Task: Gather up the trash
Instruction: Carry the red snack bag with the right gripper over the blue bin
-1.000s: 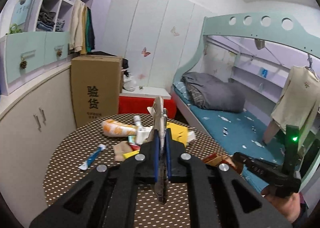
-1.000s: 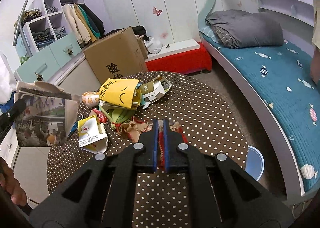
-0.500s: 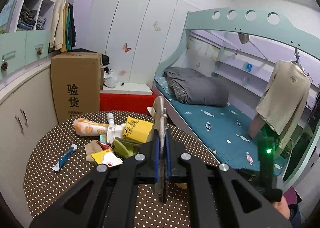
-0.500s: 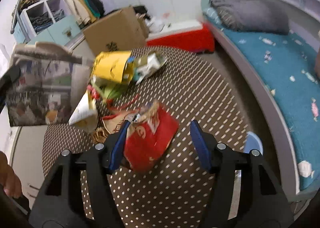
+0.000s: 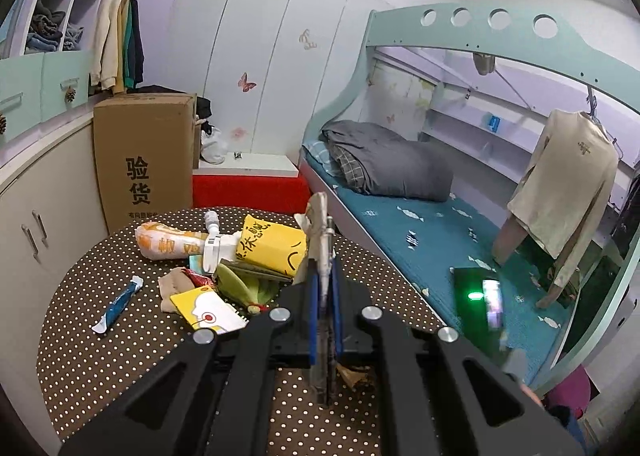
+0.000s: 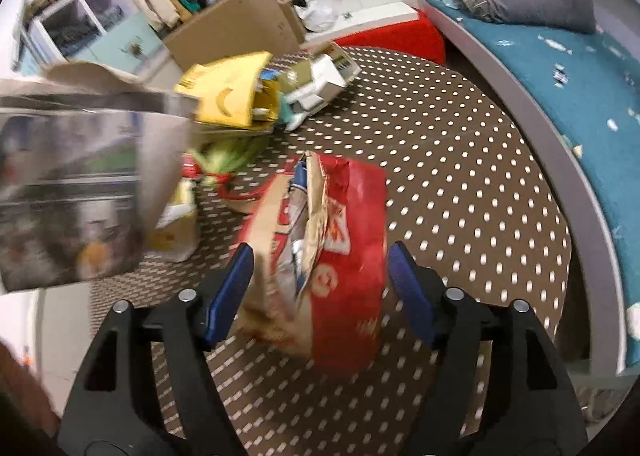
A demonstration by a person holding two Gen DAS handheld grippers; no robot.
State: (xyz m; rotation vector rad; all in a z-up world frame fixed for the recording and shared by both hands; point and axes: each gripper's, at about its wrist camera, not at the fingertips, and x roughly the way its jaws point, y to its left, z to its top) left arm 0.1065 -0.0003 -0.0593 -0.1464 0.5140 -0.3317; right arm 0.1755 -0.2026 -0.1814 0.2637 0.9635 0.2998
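The right gripper (image 6: pixel 320 284) has its blue fingers (image 6: pixel 230 296) spread wide, and the torn red snack bag (image 6: pixel 320 256) sits right between them, closer to the camera than the rest of the litter. I cannot tell whether either pad touches it; the view is smeared with motion. The bag's long axis runs roughly away from the gripper, along the fingers, with its ripped mouth pointing toward the pile at the table's far side. It seems to be hanging or tipping just above the dotted table (image 6: pixel 460 176), not lying flat.

The left gripper (image 5: pixel 324 296) is clamped shut on the thin edge of a paper bag (image 6: pixel 72 184), which in the right view hangs open-topped just to the left of the red bag. So the receptacle lies to the left of the right fingers, and the right hand is plainly the nearer one to the red bag.

The table's right half is bare of litter up to its edge. The yellow packet (image 5: pixel 272 246), green wrappers (image 5: pixel 240 286) and blue tube (image 5: pixel 120 302) crowd the far left part, near the cardboard box (image 5: pixel 144 160) beyond the edge.
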